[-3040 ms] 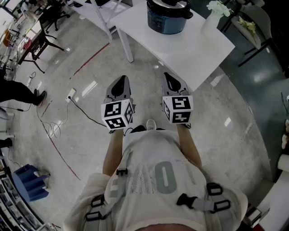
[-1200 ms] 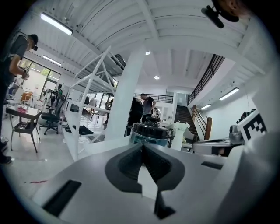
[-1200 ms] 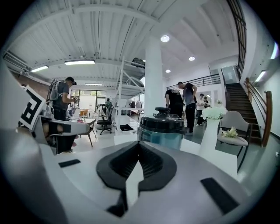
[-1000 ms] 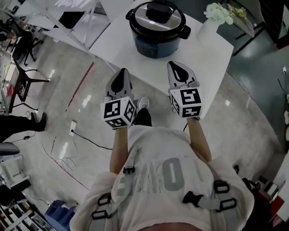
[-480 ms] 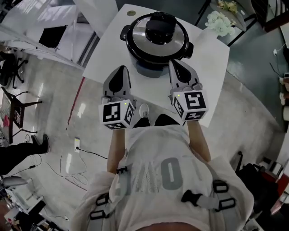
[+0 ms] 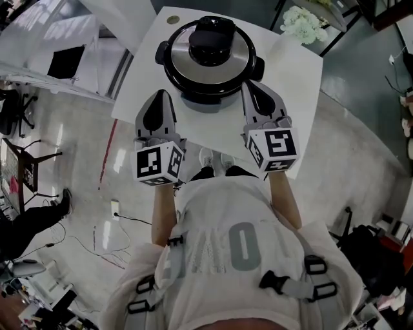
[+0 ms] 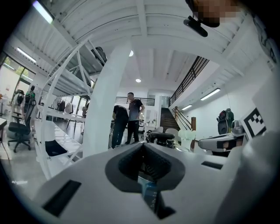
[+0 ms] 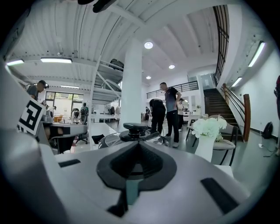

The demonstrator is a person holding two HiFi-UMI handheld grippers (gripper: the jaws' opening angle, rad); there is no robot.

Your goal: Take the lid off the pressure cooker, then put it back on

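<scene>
The pressure cooker stands on the white table, its steel lid with a black knob seated on the pot. My left gripper is shut and empty, its tip near the cooker's near-left side. On the near-right side my right gripper is also shut and empty. Neither touches the cooker. In the left gripper view the shut left gripper points toward the knob. From the right gripper, the knob shows just above the shut jaws.
A white vase of pale flowers stands on the table's far right corner, also seen as the vase. A small round disc lies at the far left corner. Other tables, chairs and a white pillar stand beyond, with people in the background.
The person has walked up to the table. Both grippers, still shut, have come forward from over the floor to either side of the cooker's near edge.
</scene>
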